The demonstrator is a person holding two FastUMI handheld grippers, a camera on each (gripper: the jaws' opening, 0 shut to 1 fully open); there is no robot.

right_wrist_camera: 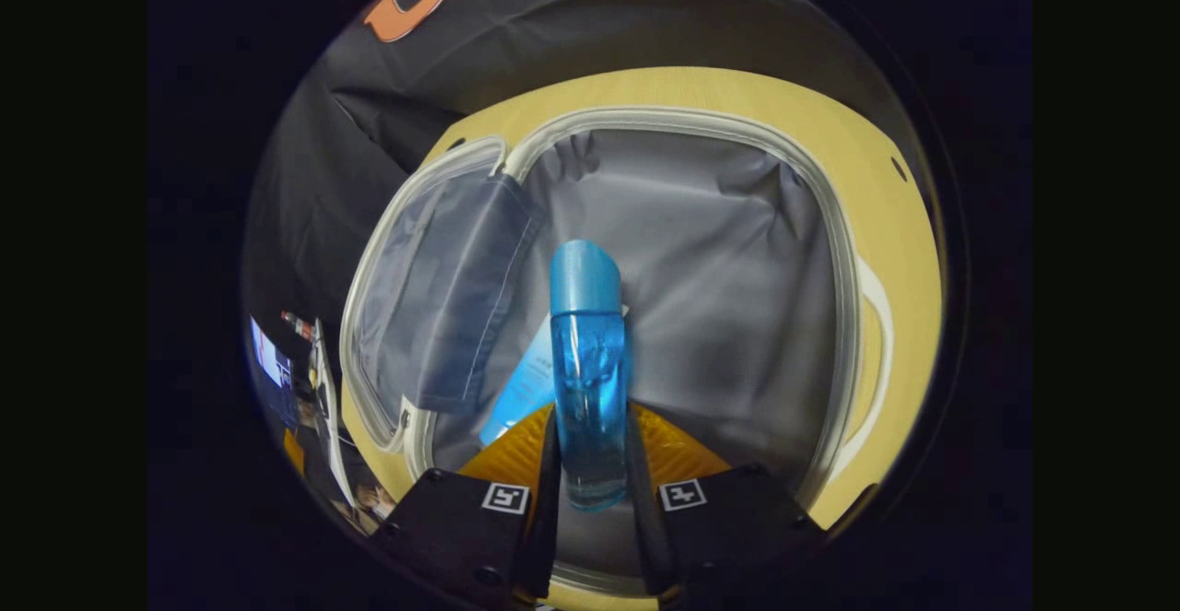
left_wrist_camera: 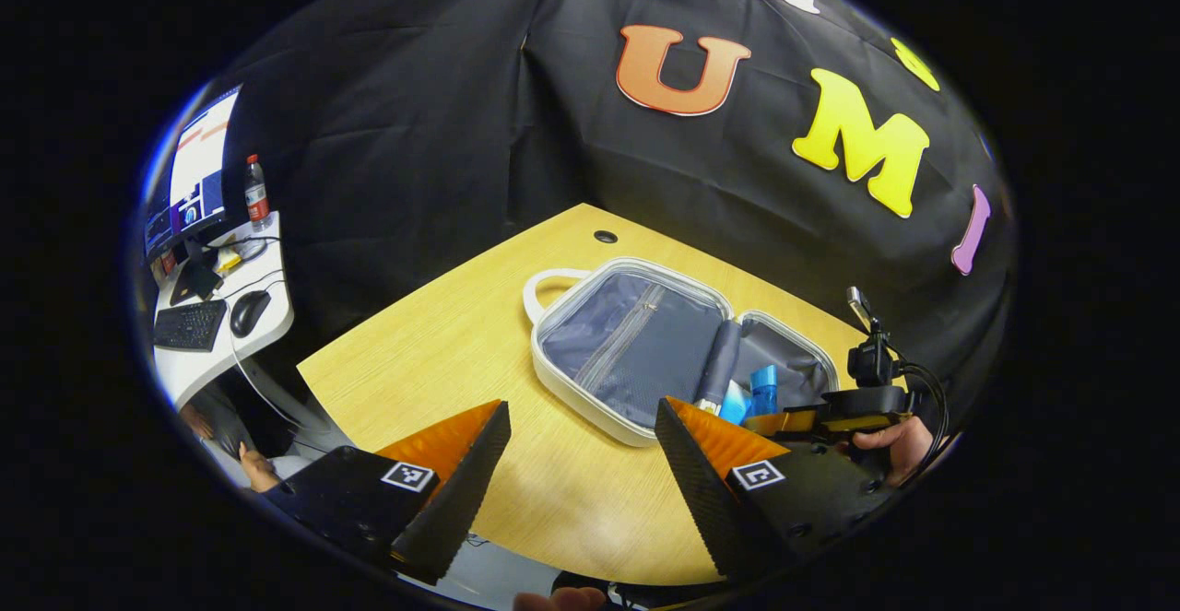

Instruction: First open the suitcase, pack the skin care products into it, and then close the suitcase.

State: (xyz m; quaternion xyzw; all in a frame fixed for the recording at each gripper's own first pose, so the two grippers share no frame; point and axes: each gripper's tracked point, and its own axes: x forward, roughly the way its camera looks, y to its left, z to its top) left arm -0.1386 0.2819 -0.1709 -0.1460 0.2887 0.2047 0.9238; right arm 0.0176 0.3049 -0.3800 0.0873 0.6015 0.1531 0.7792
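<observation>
Pale wood makes up the table (left_wrist_camera: 442, 353), and on it the suitcase (left_wrist_camera: 636, 353) lies fully open, a small white-rimmed case with a grey fabric lining and a looped white handle (left_wrist_camera: 553, 281) at its far-left end in the left gripper view. Its two halves lie flat side by side: the larger half carries a zipped inner panel (left_wrist_camera: 627, 334), while the smaller half holds the skin care items. In the left gripper view the left gripper (left_wrist_camera: 583, 450) hovers above the near part of the table, just short of the case rim, its two orange-faced fingers spread wide with nothing between them. Beyond it, at the right end of the case, the right gripper (left_wrist_camera: 784, 419) reaches into the smaller half, with a hand (left_wrist_camera: 899, 445) gripping its body. In the right gripper view the right gripper (right_wrist_camera: 590, 459) points down into that lined compartment, and both of its fingers press against the sides of a clear blue bottle (right_wrist_camera: 588, 381) with a blue cap, held lengthwise between them with the cap pointing away from the camera. Under the bottle, touching the lining, lies a light blue tube (right_wrist_camera: 521, 390), partly hidden by the left finger. Off to the left, well apart from the table, a white desk (left_wrist_camera: 221, 344) carries a keyboard (left_wrist_camera: 189, 323), a mouse (left_wrist_camera: 247, 312), a monitor (left_wrist_camera: 189, 173) and a drinks bottle (left_wrist_camera: 256, 194).
</observation>
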